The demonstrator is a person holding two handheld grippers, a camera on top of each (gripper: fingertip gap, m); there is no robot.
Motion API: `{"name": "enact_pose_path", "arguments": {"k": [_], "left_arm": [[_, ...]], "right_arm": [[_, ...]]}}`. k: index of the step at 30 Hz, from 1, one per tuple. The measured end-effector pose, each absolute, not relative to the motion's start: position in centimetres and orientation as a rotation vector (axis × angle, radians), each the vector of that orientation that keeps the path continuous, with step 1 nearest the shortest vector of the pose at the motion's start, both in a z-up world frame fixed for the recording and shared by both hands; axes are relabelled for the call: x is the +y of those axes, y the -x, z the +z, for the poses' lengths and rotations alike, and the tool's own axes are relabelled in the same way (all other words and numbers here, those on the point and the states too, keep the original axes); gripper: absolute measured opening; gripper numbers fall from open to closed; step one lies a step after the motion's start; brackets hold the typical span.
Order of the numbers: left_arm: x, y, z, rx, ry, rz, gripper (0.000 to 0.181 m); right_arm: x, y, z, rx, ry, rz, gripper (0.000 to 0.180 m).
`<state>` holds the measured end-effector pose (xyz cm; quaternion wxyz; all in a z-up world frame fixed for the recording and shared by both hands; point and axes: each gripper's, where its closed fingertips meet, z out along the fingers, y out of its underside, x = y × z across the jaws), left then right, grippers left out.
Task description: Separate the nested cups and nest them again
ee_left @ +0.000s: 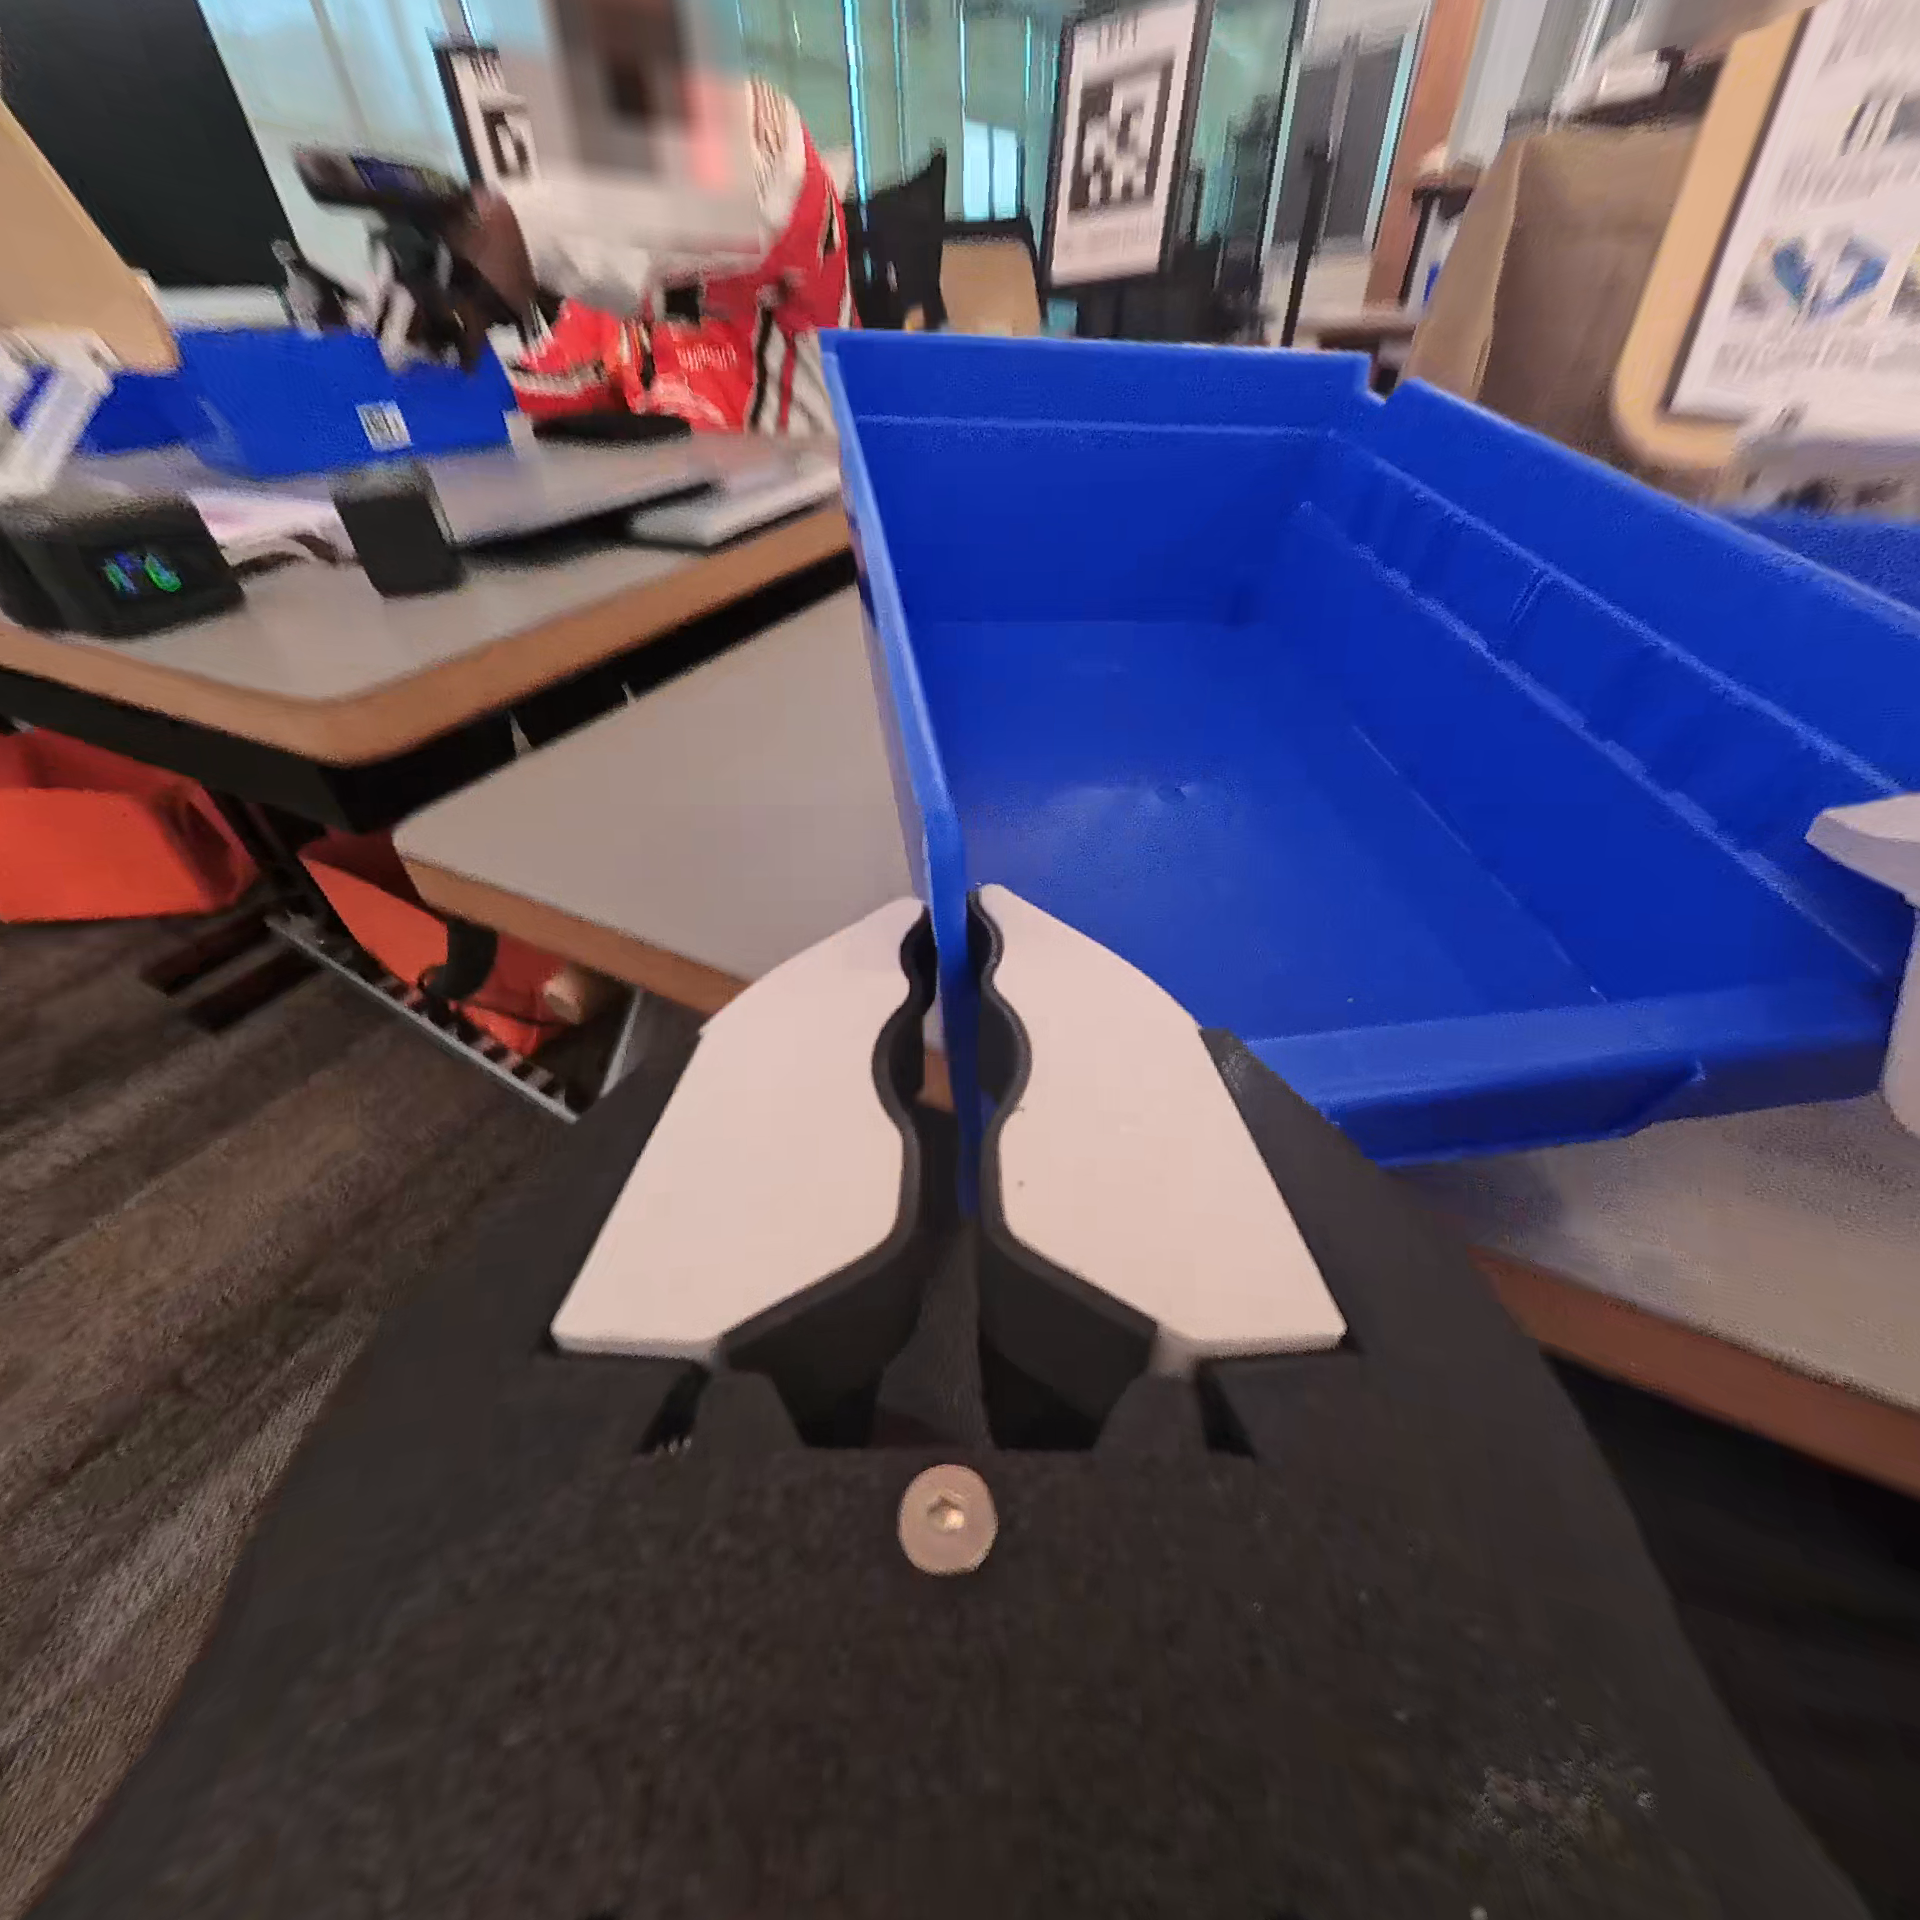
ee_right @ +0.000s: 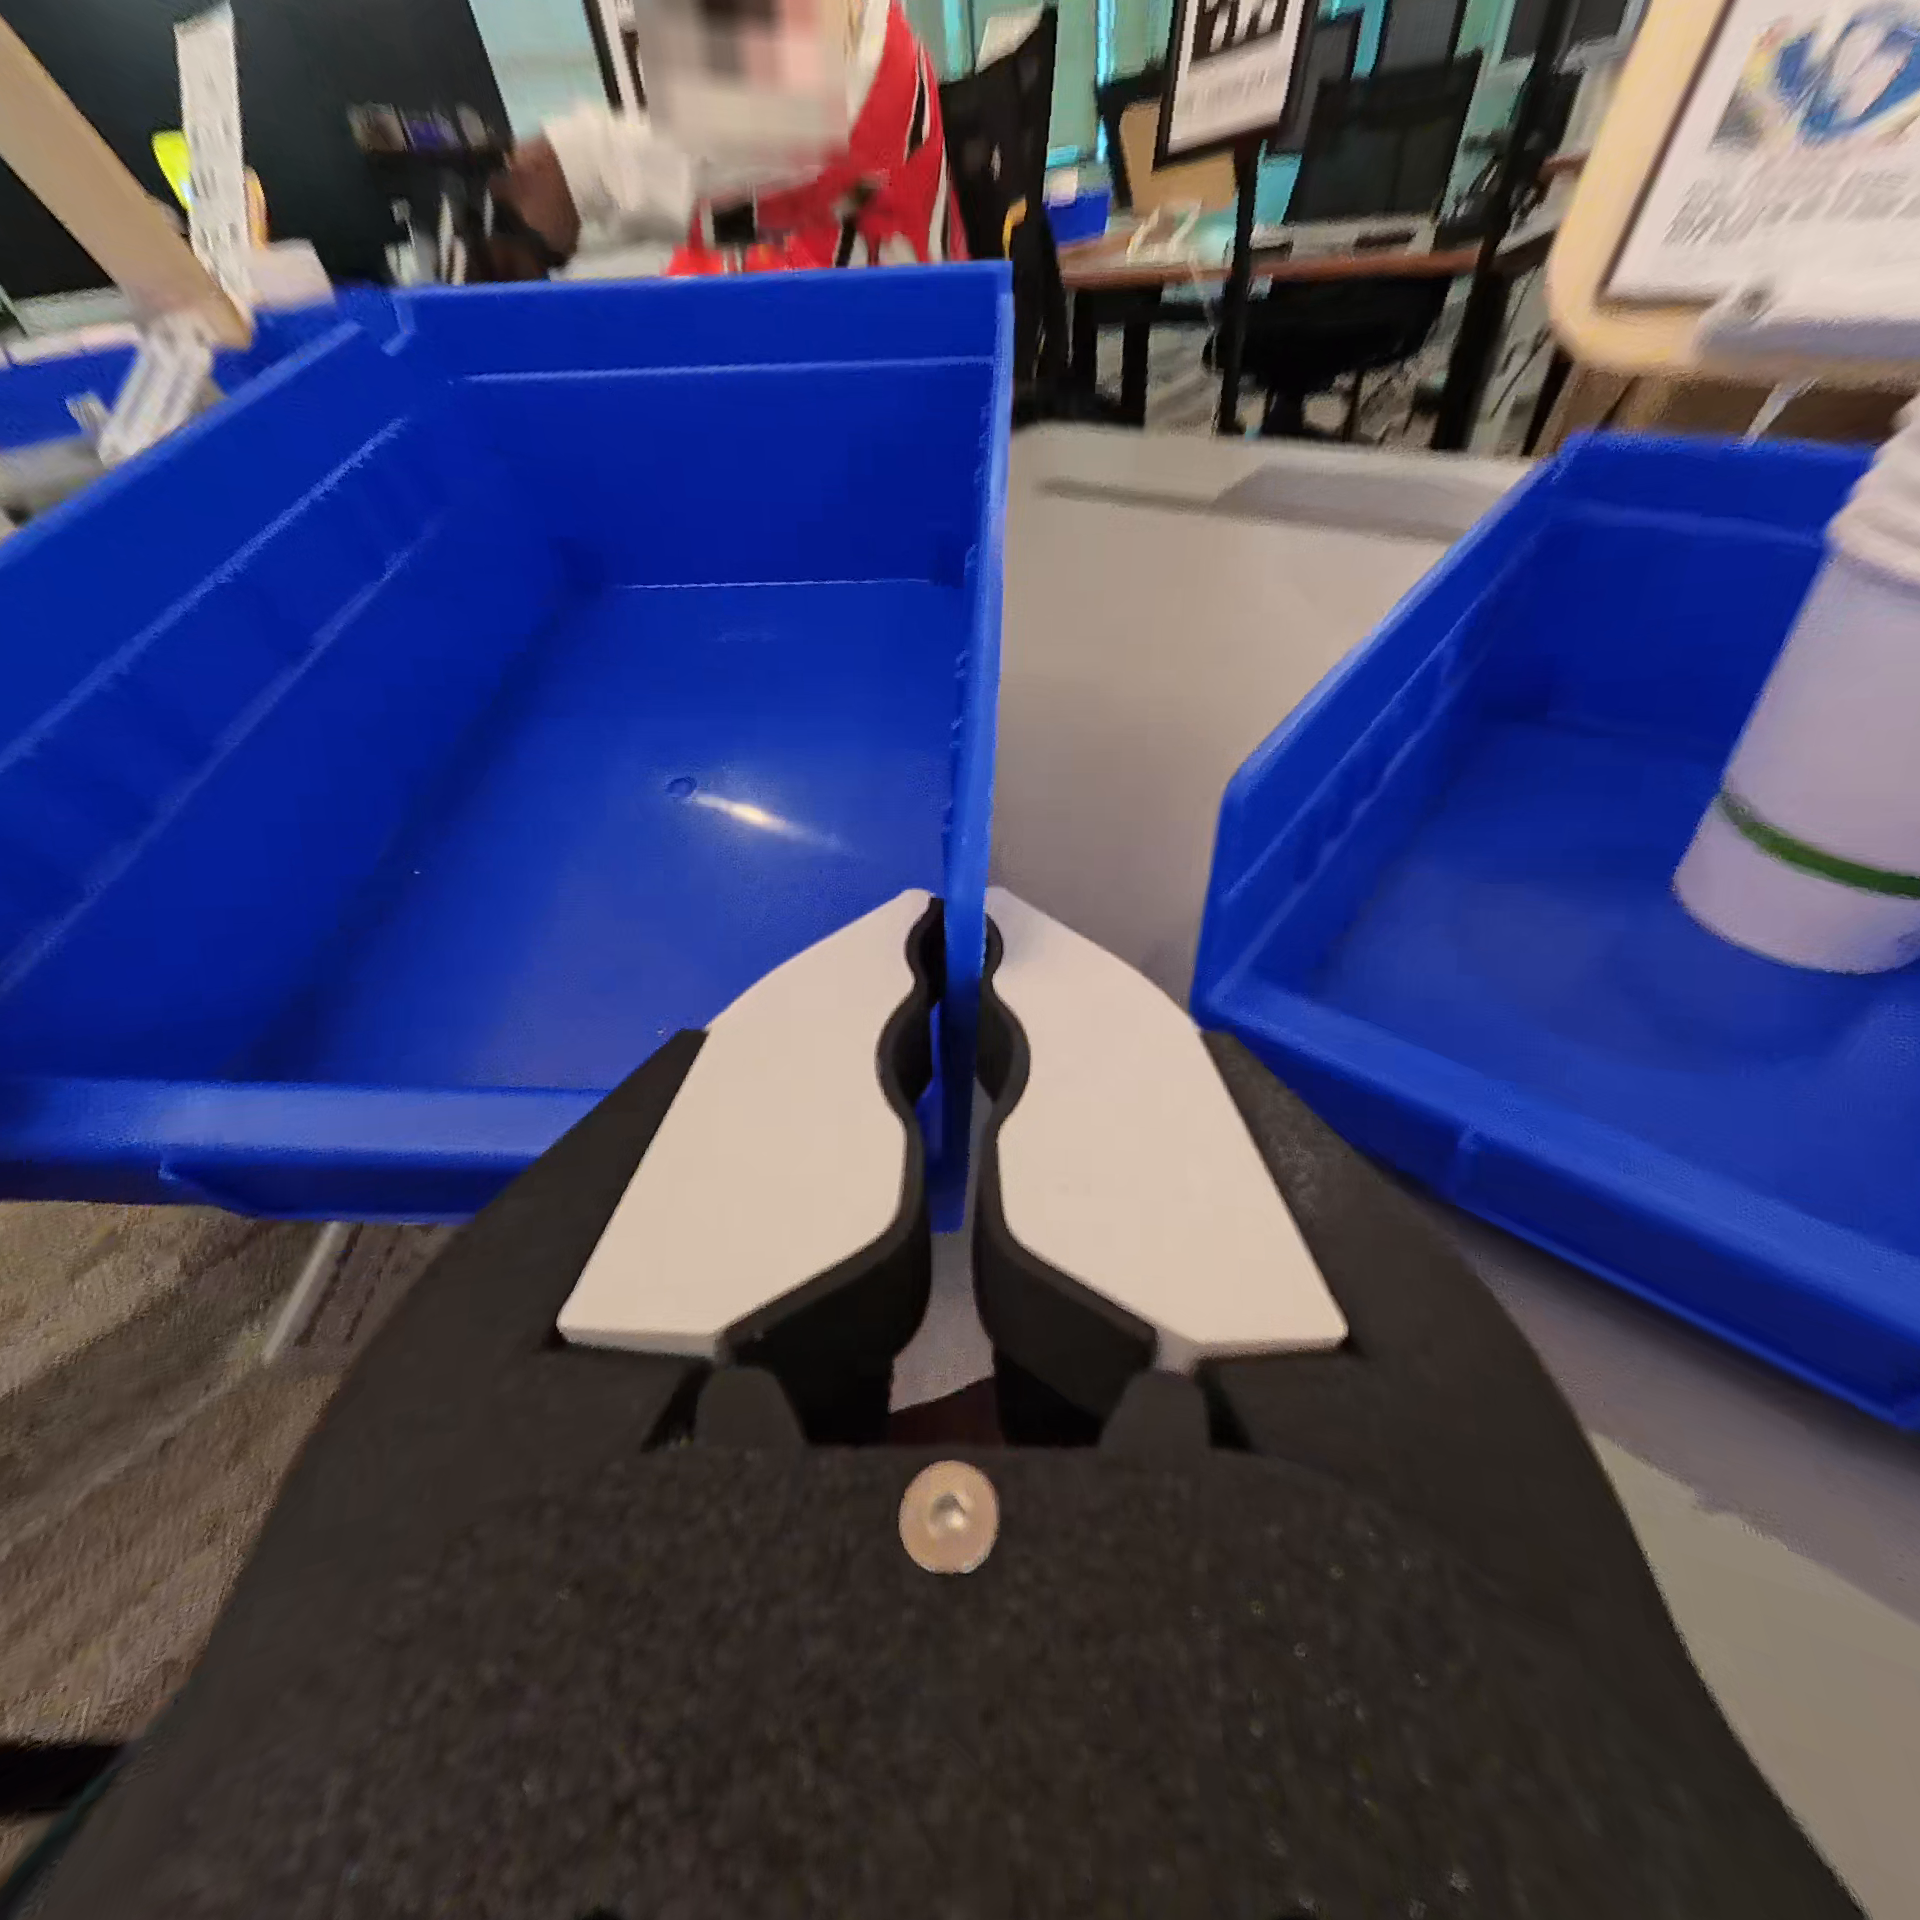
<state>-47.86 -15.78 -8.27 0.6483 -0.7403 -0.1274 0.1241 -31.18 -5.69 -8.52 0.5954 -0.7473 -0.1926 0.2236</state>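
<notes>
An empty blue bin fills both views. My left gripper is shut on the bin's left side wall, with the thin blue wall pinched between the pads. My right gripper is shut on the opposite, right side wall of the same bin. A white fingertip of the right gripper shows at the right edge of the left wrist view. A white cup with a green band leans inside a second blue bin to the right. Whether it is one cup or a nested stack, I cannot tell.
The bins are over a grey table with a wooden edge. A person in a red top is at another desk behind, with black devices and more blue bins. Carpet floor lies at the lower left.
</notes>
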Motion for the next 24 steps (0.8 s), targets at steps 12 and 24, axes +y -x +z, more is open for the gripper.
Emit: {"name": "enact_pose_path", "arguments": {"k": [12, 24], "left_arm": [[-5.9, 27.6, 9.2, 0.130, 1.405, 0.116, 0.005], [3.6, -2.8, -0.6, 0.381, 1.664, -0.241, 0.003]], "right_arm": [[-2.1, 7.2, 10.2, -0.125, 1.446, 0.217, 0.002], [-0.6, -22.3, -1.2, 0.209, 1.752, -0.055, 0.003]]}}
